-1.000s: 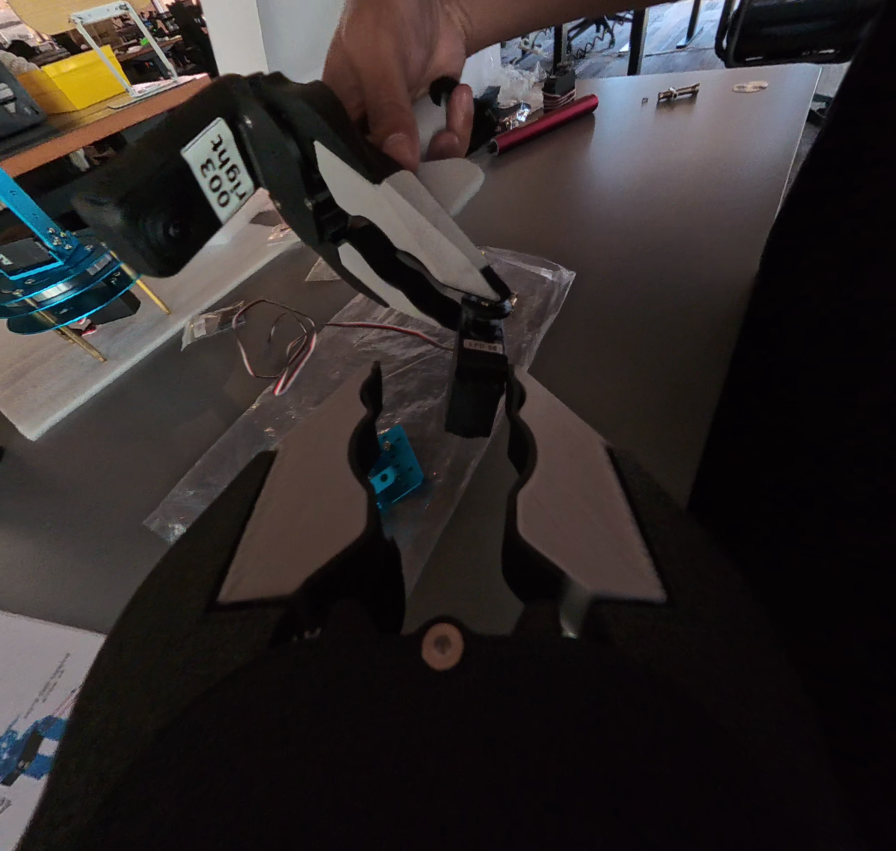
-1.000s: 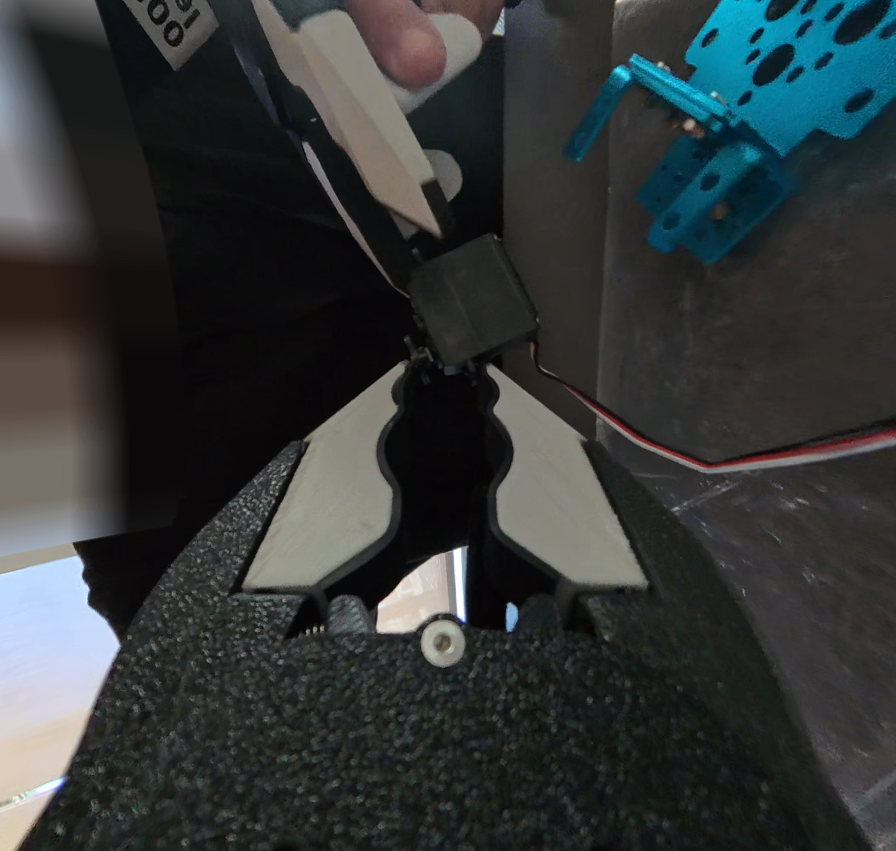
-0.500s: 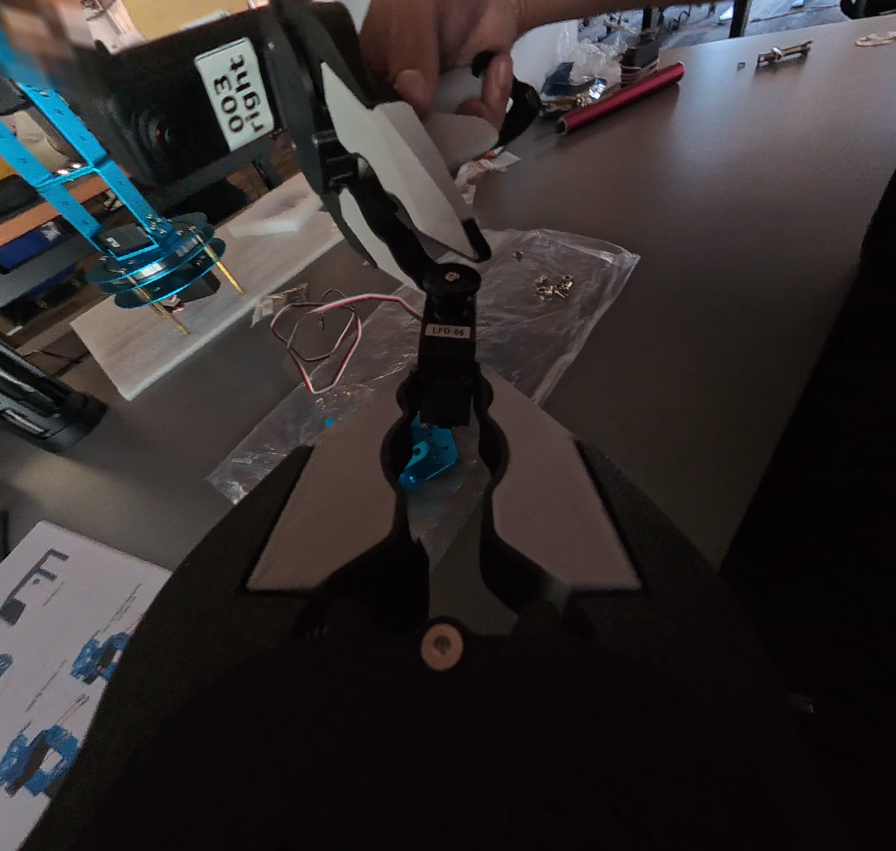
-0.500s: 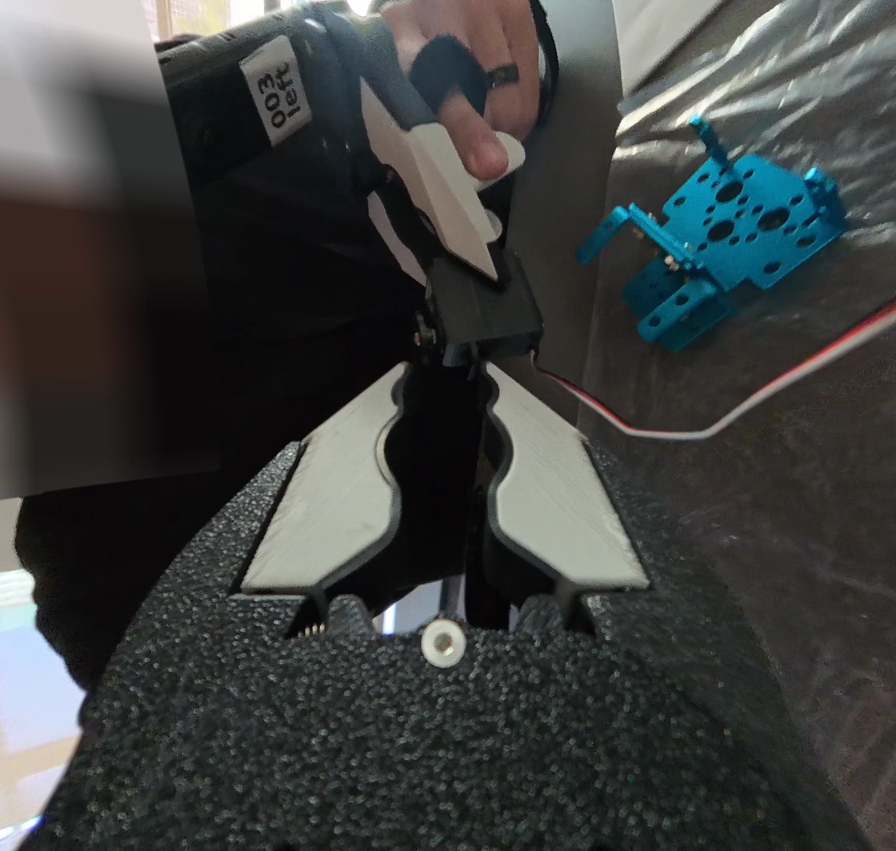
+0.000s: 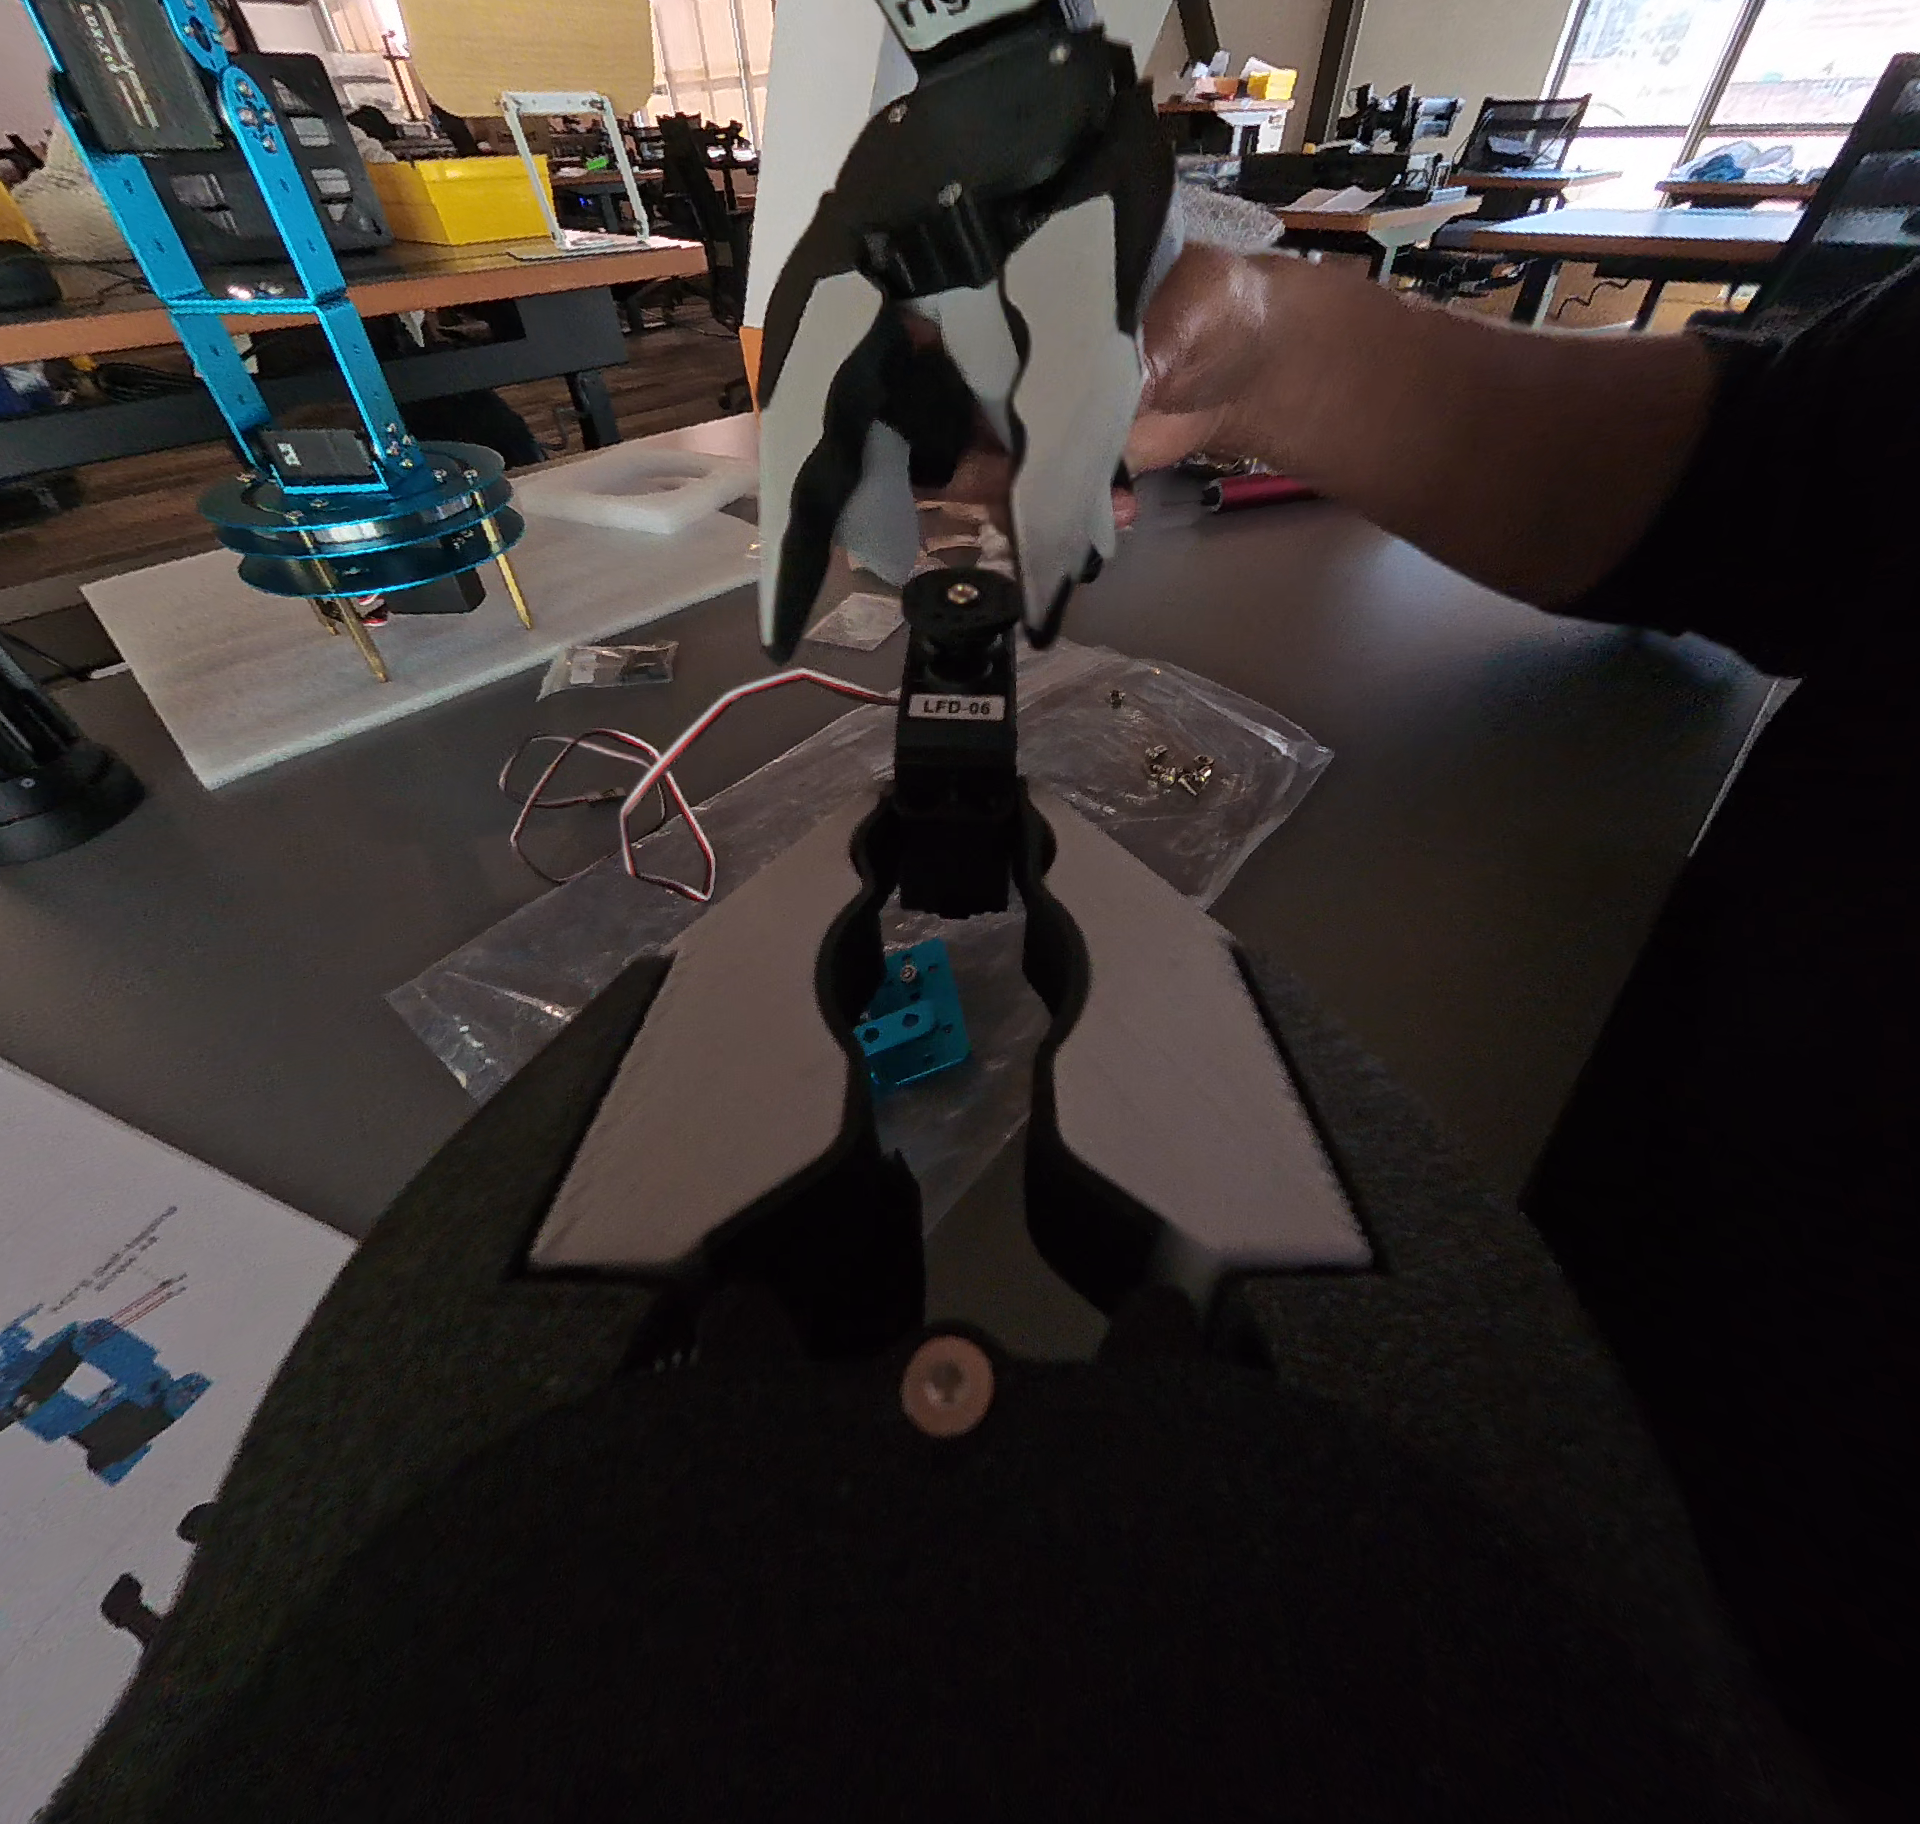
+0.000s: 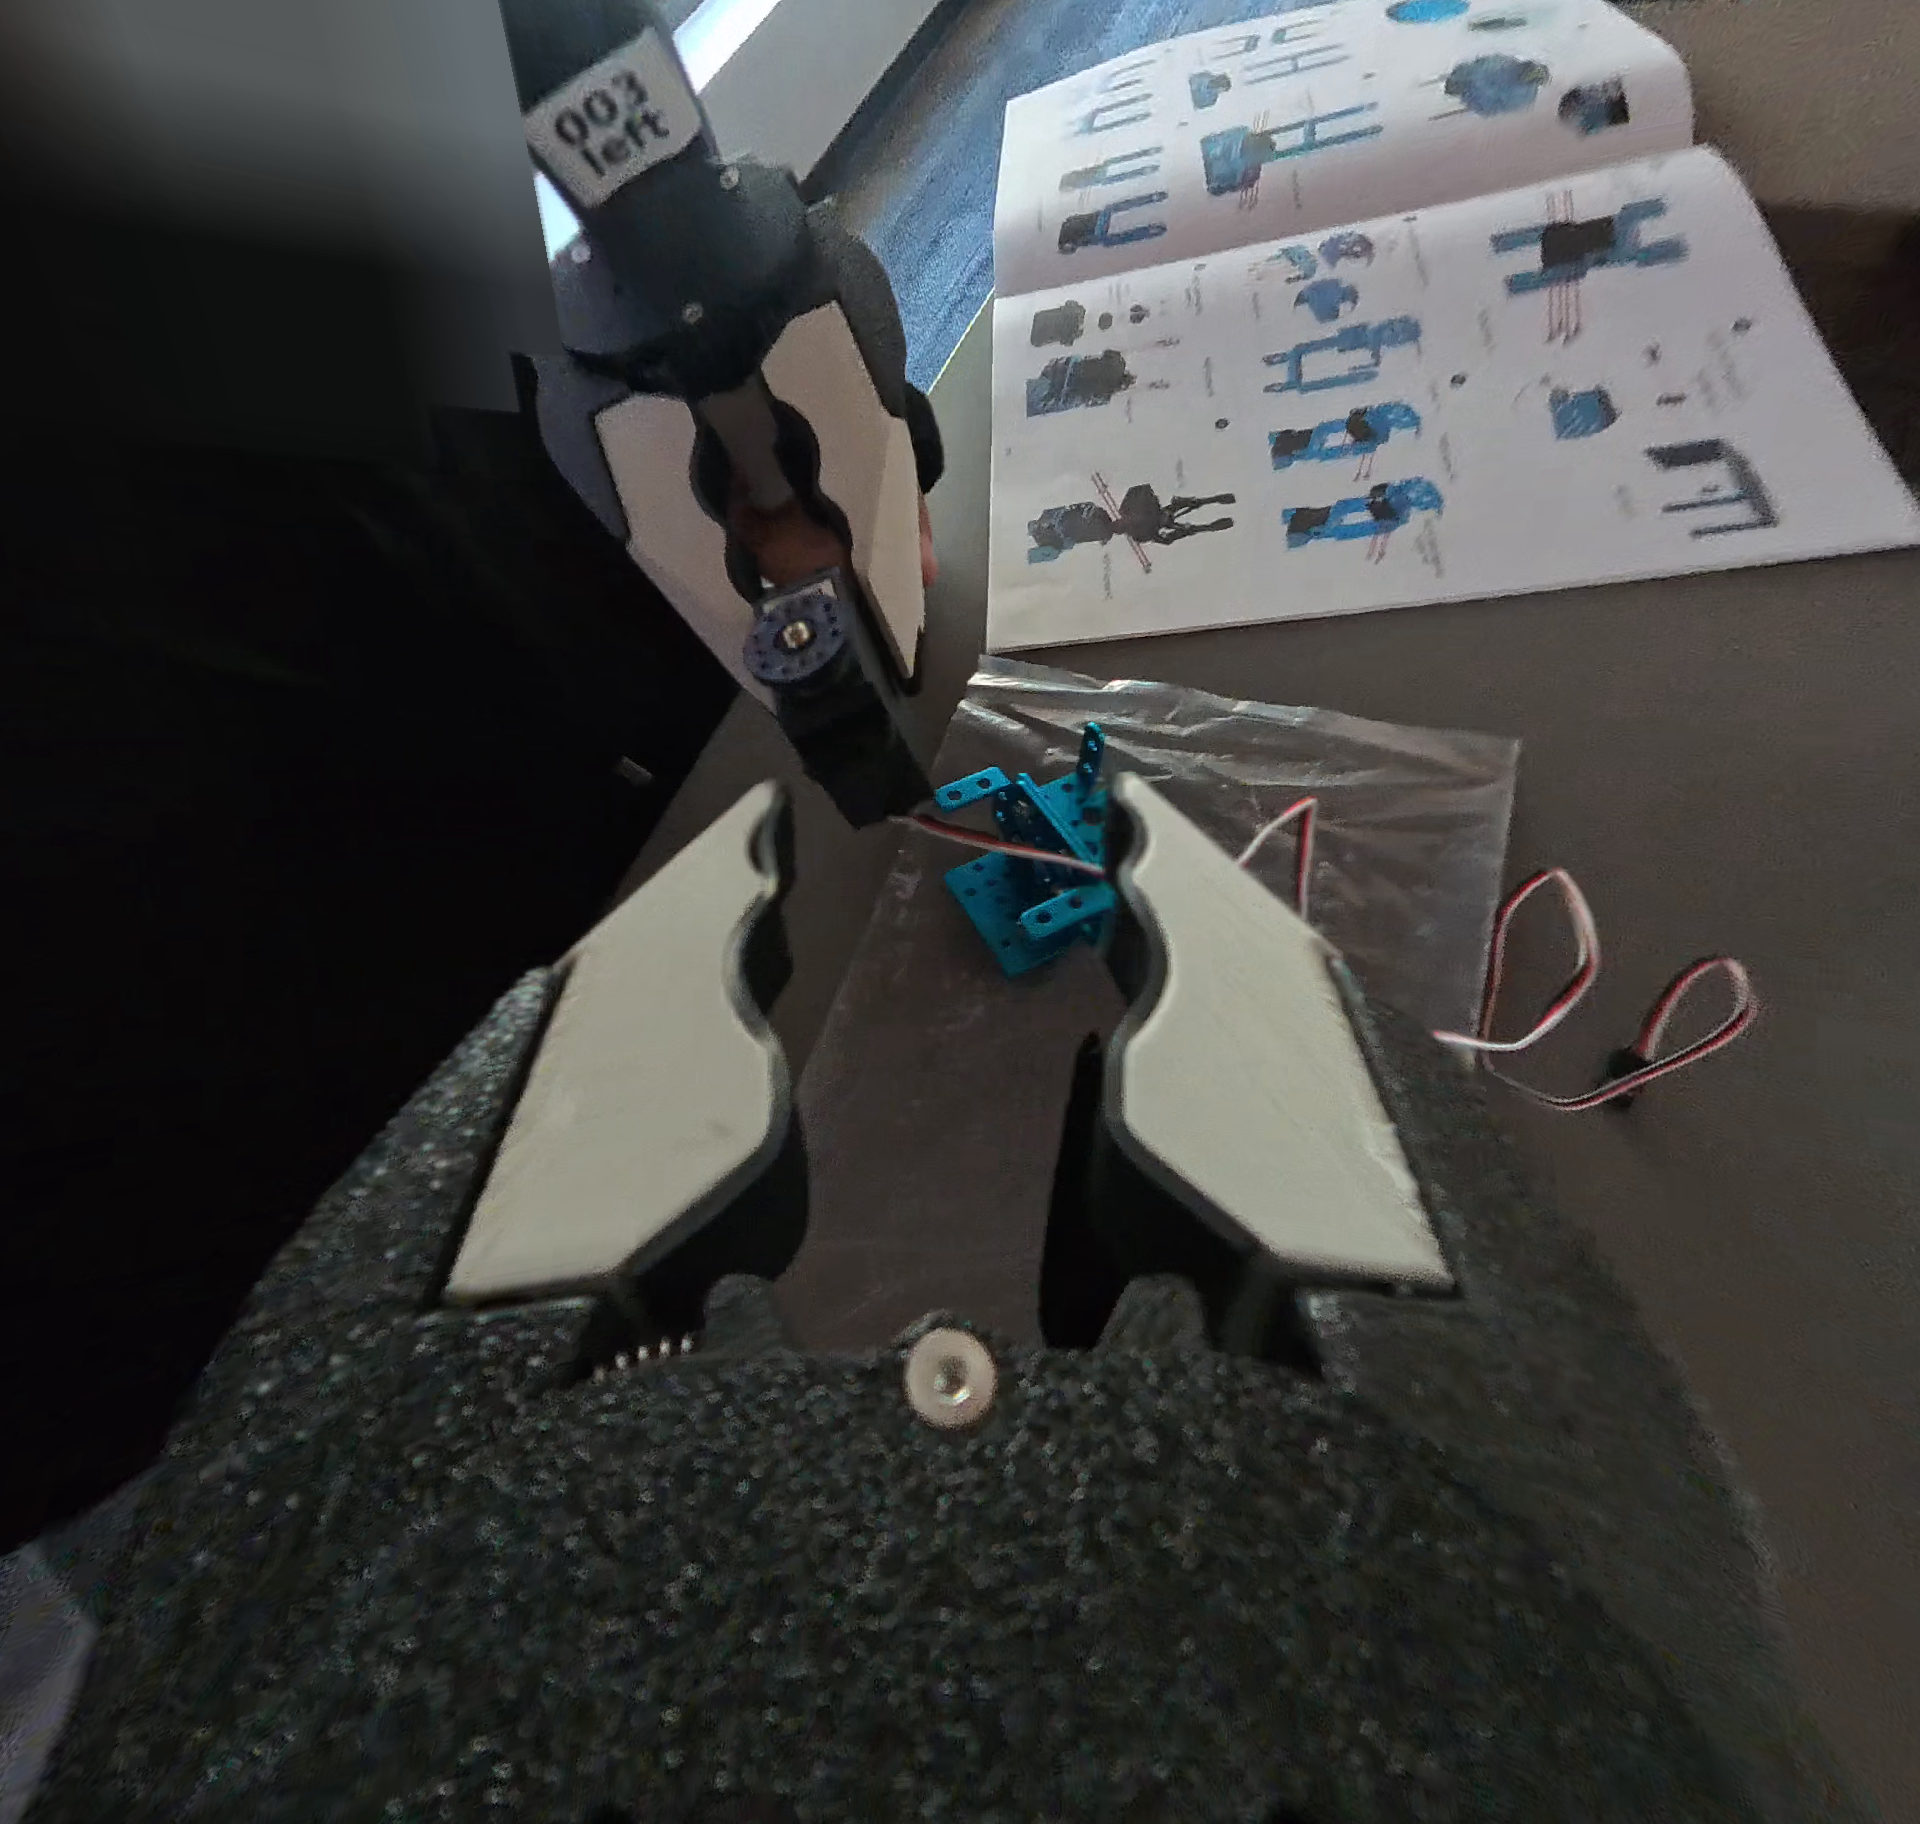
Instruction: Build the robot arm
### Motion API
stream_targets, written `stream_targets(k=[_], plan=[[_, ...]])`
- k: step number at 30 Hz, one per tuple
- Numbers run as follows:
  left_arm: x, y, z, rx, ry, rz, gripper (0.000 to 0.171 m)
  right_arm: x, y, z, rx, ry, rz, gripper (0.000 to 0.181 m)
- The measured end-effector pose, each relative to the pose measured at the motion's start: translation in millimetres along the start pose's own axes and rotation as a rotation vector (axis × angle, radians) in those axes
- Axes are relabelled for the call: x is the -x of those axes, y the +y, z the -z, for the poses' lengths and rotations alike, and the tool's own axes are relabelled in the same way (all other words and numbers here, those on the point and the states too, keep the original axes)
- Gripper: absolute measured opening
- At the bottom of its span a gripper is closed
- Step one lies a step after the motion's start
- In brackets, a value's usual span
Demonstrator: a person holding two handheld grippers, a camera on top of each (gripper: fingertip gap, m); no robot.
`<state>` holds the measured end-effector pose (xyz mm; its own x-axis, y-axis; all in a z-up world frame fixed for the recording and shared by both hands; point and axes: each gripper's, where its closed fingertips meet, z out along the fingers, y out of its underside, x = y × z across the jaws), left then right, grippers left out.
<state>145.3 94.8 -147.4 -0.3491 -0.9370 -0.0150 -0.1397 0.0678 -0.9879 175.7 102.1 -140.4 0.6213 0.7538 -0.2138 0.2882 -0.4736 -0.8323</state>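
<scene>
My left gripper (image 5: 951,818) is shut on a black servo (image 5: 954,735) and holds it upright above the table, horn on top. The servo's red, white and black wire (image 5: 644,798) trails down to the table. My right gripper (image 6: 951,792) is open and empty, just clear of the servo (image 6: 842,725). In the left wrist view it (image 5: 909,636) hangs from above, a fingertip on either side of the horn without touching. A small blue metal bracket (image 6: 1029,870) lies on a clear plastic bag (image 6: 1299,787) below both grippers; it also shows between my left fingers (image 5: 914,1026).
A blue metal arm on a round base (image 5: 260,320) stands on a white foam sheet (image 5: 416,652) at the back left. Loose screws (image 5: 1179,766) lie on the bag. An open instruction booklet (image 6: 1455,372) lies beyond it. A red tube (image 5: 1257,491) lies far back. One gripper's finger ends stand about 4 cm off the other's.
My left gripper closed on the servo's body. My right gripper, which held the servo by its top, opened, let go and drew back above it.
</scene>
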Motion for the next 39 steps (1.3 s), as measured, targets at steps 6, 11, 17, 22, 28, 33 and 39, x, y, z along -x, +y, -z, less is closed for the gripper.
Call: stream_targets(k=[6,11,17,22,28,33,39], plan=[[-0.4,-7.4,4.1,-0.024,0.03,0.055,0.02,4.1,11.0,-12.3,0.023,-0.051,0.135,0.079],[-4.0,-21.4,5.1,-0.079,0.079,0.139,0.02,-18.5,18.2,-41.8,0.084,0.124,0.351,0.059],[2.4,-26.9,11.8,-0.094,0.028,0.136,0.02,-55.8,7.3,-18.6,0.066,0.354,0.378,0.0],[33.1,-17.5,15.0,-0.044,-0.16,0.107,0.02,-99.3,1.2,35.1,0.104,0.659,0.418,0.0],[41.5,-13.1,7.4,-0.01,-0.23,0.106,0.02,-125.2,9.0,87.9,0.336,1.001,0.636,0.0],[44.5,-1.5,1.9,0.056,-0.242,0.131,0.02,-150.6,60.4,101.4,0.48,1.037,0.579,0.001],[39.1,15.9,-9.0,0.143,-0.231,0.156,0.02,-153.5,122.9,82.4,0.526,0.768,0.252,0.024]])
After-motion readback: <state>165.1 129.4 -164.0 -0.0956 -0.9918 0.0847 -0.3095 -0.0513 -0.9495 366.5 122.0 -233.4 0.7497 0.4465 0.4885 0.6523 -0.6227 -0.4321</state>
